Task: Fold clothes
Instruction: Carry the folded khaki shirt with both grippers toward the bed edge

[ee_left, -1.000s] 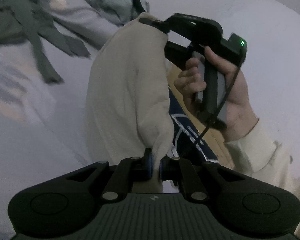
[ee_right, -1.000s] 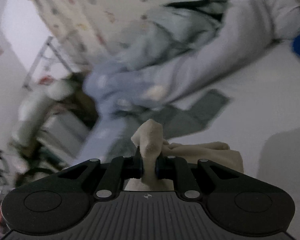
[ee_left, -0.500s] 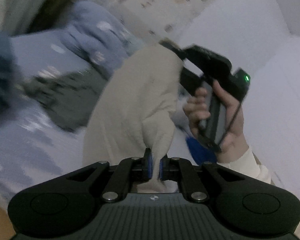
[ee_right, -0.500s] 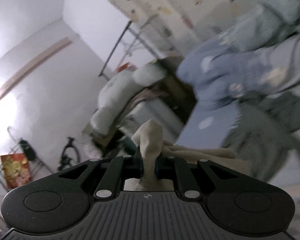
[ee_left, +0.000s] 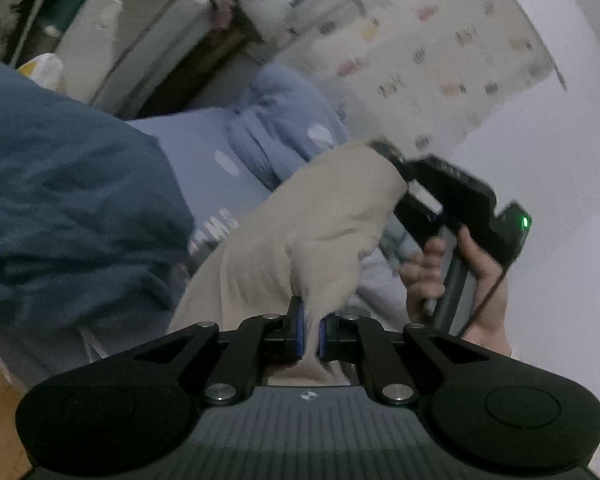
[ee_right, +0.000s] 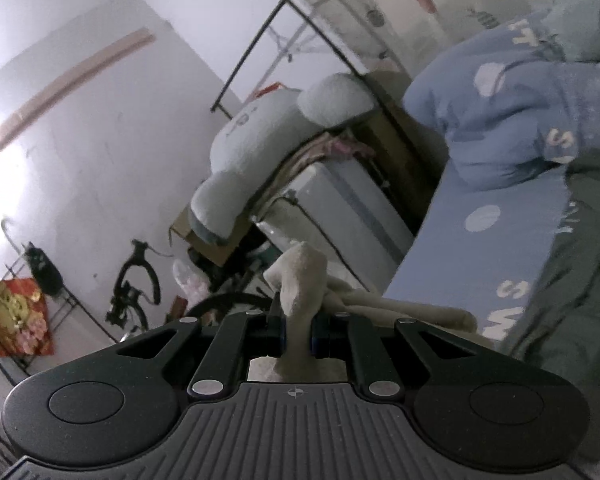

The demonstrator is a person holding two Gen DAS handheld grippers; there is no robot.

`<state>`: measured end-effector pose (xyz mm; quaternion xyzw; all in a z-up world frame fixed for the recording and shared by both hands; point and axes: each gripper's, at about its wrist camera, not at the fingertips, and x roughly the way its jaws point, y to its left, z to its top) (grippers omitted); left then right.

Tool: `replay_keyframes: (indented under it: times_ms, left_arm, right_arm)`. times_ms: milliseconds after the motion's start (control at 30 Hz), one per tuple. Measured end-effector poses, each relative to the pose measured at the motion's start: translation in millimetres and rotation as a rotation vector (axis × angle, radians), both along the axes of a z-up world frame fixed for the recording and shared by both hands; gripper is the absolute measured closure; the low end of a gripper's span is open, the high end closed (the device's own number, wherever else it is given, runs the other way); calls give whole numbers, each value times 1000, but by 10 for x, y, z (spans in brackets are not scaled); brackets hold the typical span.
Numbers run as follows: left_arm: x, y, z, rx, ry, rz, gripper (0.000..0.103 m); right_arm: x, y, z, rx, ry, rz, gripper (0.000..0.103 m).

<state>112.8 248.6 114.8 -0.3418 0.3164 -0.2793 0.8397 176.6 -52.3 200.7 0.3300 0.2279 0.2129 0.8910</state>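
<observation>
With the left gripper (ee_left: pixel 310 330) and right gripper (ee_right: pixel 298 330) each clamped on an edge of the beige garment (ee_left: pixel 300 236), slung between them above the blue bedding (ee_right: pixel 480 216), keep the span taut and level while carrying it.

Beige garment (ee_left: pixel 300 232) (bunched), held aloft

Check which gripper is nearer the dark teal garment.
Left. The left gripper, shut on the beige cloth, sits right beside the teal garment. The right gripper pinches the cloth's other end, on the side away from the garment.
</observation>
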Motion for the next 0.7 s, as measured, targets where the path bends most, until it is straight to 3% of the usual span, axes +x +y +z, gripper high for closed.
replay_keyframes:
  times_ms: [267,467,700]
  left_arm:
    - [-179,586,137,-90,-54,153,94]
    - [-202,835,276,-128,-54,237,94]
    - [-262,862,181,-82,-30,281,94]
  right_arm:
    - [-157,452,10,39,-43,37,90]
    - [-325,664,-76,73,-4,55,91]
    - [-560,796,-186,94,42,68,90]
